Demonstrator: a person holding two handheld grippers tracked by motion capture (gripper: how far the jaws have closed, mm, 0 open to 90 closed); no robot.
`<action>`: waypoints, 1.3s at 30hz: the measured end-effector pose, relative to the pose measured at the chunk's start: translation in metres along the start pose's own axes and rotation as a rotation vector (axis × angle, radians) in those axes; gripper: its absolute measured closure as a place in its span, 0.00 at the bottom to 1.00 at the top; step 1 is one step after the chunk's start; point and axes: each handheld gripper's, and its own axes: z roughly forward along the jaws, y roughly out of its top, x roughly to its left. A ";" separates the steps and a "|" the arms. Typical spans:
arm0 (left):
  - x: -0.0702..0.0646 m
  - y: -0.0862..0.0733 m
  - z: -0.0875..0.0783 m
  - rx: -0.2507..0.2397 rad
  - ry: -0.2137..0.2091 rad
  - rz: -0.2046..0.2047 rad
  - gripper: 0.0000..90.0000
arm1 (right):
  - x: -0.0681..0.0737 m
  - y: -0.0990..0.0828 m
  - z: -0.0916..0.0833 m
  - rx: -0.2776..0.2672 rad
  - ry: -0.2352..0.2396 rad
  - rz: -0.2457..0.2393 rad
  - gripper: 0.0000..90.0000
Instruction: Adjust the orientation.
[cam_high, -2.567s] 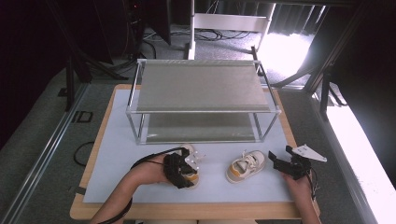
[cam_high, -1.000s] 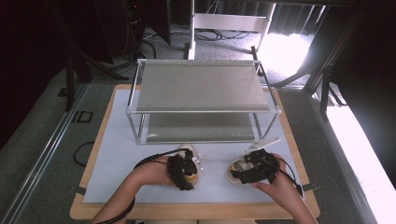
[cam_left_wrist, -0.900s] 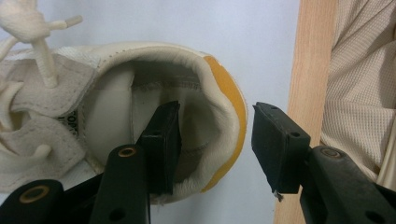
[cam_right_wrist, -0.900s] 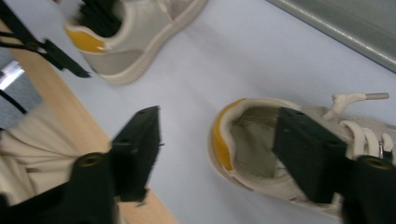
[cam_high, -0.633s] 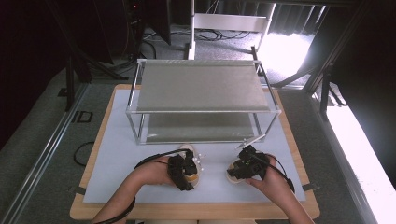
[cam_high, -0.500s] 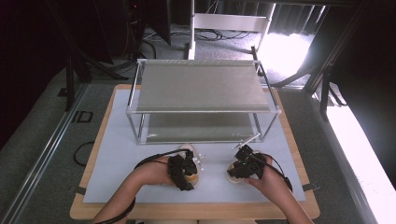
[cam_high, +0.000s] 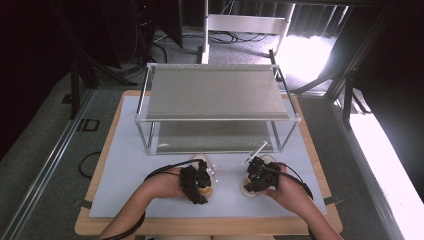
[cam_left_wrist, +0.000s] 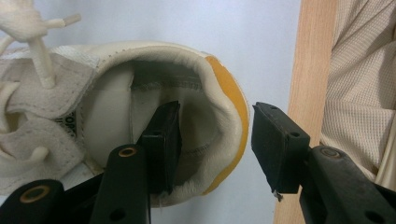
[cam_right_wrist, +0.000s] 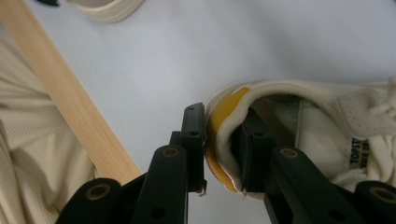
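Cream leather, soft and padded at the collar, was what both tongs had to deal with: two small laced shoes lay side by side on the pale surface (cam_high: 125, 175), just in front of a two-tier metal rack (cam_high: 215, 107). The right tongs (cam_right_wrist: 217, 149) were closed on the heel of the right shoe (cam_right_wrist: 299, 130), one jaw outside against the glossy orange heel patch, the other inside the opening, pinching the collar between them. The left tongs (cam_left_wrist: 212, 147) stood open around the heel of the left shoe (cam_left_wrist: 140, 116); one jaw was inside the opening, the other hung apart from the orange back, gripping nothing yet. The risk, judging by this, lay in that uneven state: a lift on the left would leave its shoe behind or tip it, since only one jaw touched it. The right hold caught only a thin, pliable rim, so the shoe's weight could swing the toe down and peel the collar out. Loose white laces (cam_left_wrist: 39, 51) might also snag on the rack's frame.
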 end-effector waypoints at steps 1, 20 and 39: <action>0.000 0.000 0.000 -0.002 -0.001 -0.004 0.57 | 0.002 0.001 -0.001 0.006 -0.007 -0.037 0.84; 0.001 0.000 -0.001 -0.008 -0.012 -0.018 0.58 | 0.016 0.016 -0.003 0.154 0.074 -0.692 0.80; -0.007 0.002 0.002 -0.025 0.029 -0.092 0.57 | 0.020 0.004 -0.003 0.049 -0.004 -0.576 0.74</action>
